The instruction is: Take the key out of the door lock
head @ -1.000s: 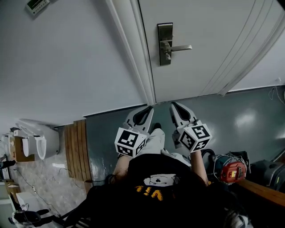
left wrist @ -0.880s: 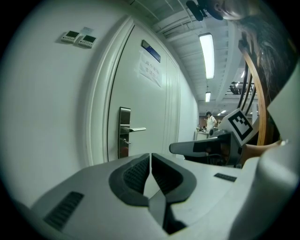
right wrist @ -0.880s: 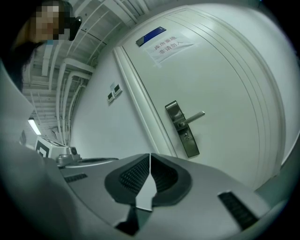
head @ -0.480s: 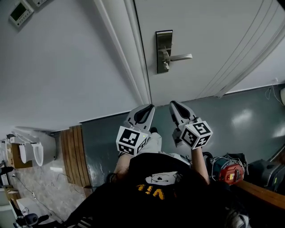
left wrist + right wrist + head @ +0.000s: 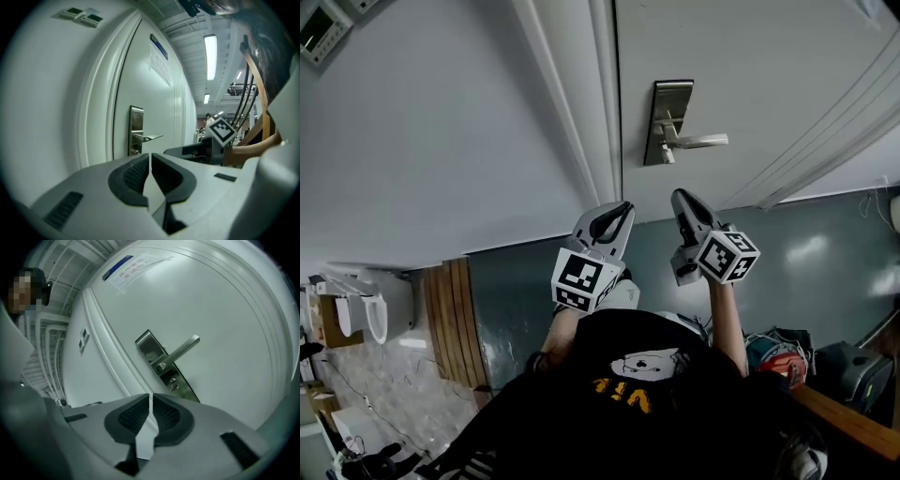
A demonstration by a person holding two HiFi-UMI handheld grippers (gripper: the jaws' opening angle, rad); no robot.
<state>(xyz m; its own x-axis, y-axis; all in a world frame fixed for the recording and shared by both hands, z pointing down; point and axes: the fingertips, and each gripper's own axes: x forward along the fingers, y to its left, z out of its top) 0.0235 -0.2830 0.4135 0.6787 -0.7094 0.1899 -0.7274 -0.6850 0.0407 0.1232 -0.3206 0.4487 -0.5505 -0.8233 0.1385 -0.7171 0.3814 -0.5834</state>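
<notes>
A white door (image 5: 769,66) carries a metal lock plate (image 5: 668,122) with a lever handle (image 5: 698,142). In the right gripper view the plate (image 5: 164,366) shows a small key (image 5: 174,384) in the lock below the handle (image 5: 180,352). My right gripper (image 5: 681,199) is shut and empty, a short way below the plate. My left gripper (image 5: 624,208) is shut too, beside it near the door frame. The left gripper view shows its closed jaws (image 5: 150,157) with the plate (image 5: 136,130) ahead.
A white wall (image 5: 441,122) and the door frame (image 5: 581,103) lie left of the door. Grey floor (image 5: 825,253) runs below it. Wooden slats (image 5: 455,319) sit at left, and a red tool (image 5: 778,361) and bench edge (image 5: 853,422) at right.
Both grippers have risen toward the door, and the lock plate now sits closer above the right gripper. Both stay shut.
</notes>
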